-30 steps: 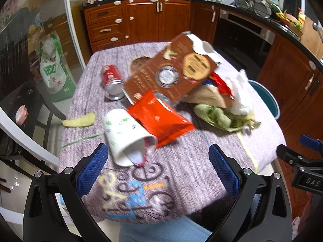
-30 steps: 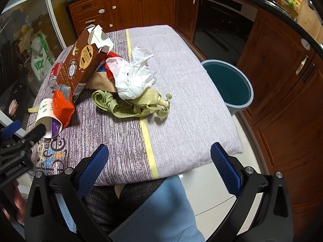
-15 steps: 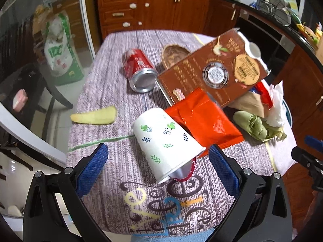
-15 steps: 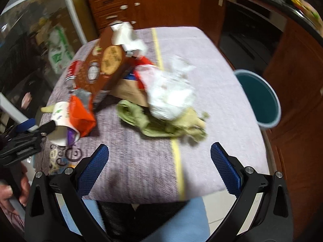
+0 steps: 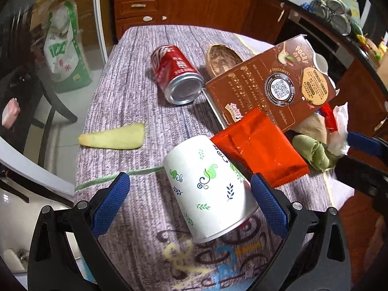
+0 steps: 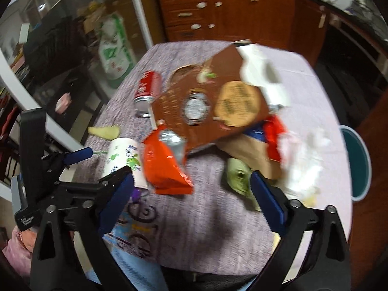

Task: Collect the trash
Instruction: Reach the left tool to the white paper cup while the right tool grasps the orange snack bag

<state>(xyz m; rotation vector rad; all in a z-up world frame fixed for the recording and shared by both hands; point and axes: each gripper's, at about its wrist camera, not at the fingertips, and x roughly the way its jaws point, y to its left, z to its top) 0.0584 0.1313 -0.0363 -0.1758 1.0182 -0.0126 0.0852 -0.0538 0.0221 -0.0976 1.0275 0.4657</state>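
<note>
A white paper cup with leaf prints lies on its side on the table, between the open fingers of my left gripper, apart from both pads. An orange snack bag leans on it. A brown Pocky box, a red soda can, a yellow peel and green husks lie around. My right gripper is open and empty above the near table edge. From the right wrist view the cup sits inside the left gripper.
A teal bin stands on the floor right of the table. White crumpled plastic and a brown paper bag lie in the pile. Wooden cabinets line the back. A dark chair stands at the left.
My left gripper has moved forward and down so the cup now lies between its fingers. My right gripper has swung left toward the pile; its view is blurred.
</note>
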